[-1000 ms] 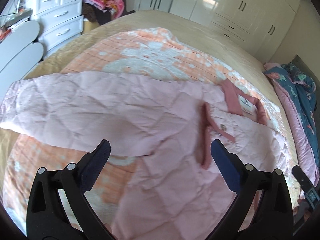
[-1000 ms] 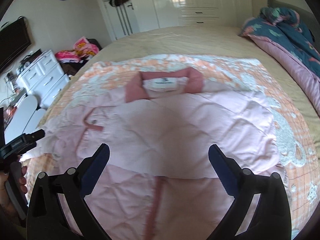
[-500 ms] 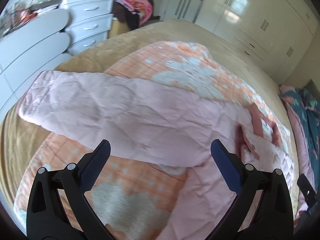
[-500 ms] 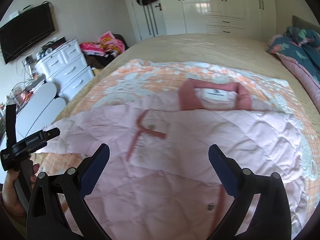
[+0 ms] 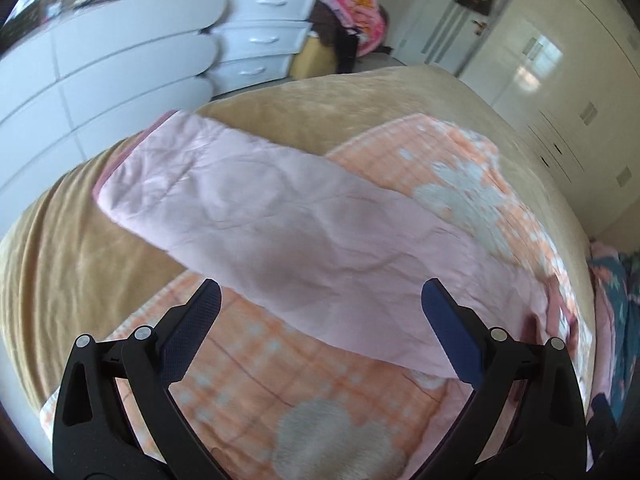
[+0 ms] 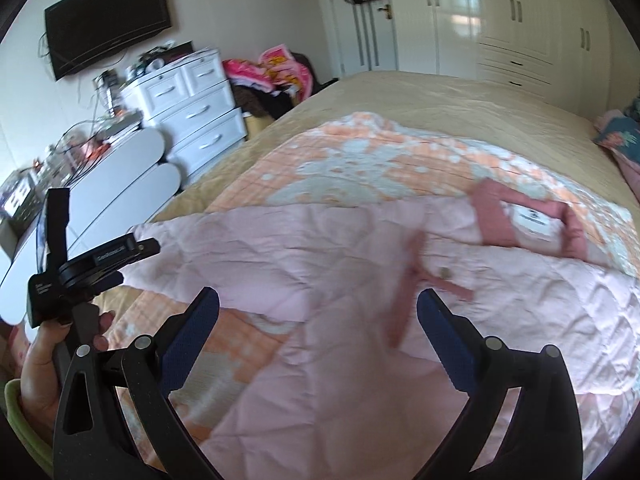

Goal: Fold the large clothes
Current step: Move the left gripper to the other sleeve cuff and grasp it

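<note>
Only rightward: jacket (image 6: 360,280) collar (image 6: 532,224), left hand (image 6: 44,364).

Daylight fills the room, bright and even, with soft shadows only. Glare bounces off the glossy wardrobe doors (image 6: 460,20) in the right wrist view, a pale window reflection washing out the panels, and the same sheen shows on the wardrobe in the left wrist view. Heavy fisheye bending here: the dresser (image 5: 256,36) curves hard, black vignette in every corner. Motion blur smears the pink jacket (image 5: 304,240), worst toward the right edge of the left view, and its dark pink trim (image 6: 408,284) is streaked in the right view. Gripper fingers (image 6: 192,340) stay crisp, navy pads in shade
</note>
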